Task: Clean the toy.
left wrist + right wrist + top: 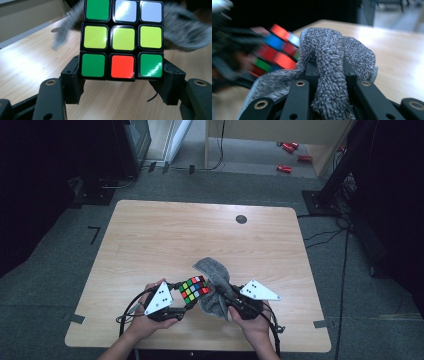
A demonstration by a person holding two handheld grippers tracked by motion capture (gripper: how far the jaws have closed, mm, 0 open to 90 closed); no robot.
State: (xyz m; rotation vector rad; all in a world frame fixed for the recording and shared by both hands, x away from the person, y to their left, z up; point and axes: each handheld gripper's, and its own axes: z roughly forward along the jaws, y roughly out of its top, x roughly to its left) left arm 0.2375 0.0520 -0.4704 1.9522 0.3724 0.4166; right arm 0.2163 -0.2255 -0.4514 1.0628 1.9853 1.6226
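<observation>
A colourful puzzle cube (194, 289) is held above the table's near middle, with my left gripper (184, 296) shut on its lower part. In the left gripper view the cube (122, 37) shows green, yellow, white and red tiles, and the jaws clamp its bottom row from both sides. A grey fuzzy cloth (214, 282) hangs right beside the cube, and my right gripper (224, 295) is shut on it. In the right gripper view the cloth (332, 62) bulges up between the closed jaws, with the cube (274, 55) blurred at the left.
The wooden table (150, 235) has a small round dark grommet (241, 219) near its far edge. Cables lie on the grey floor at the right. Red objects (284, 168) lie on the floor beyond the table.
</observation>
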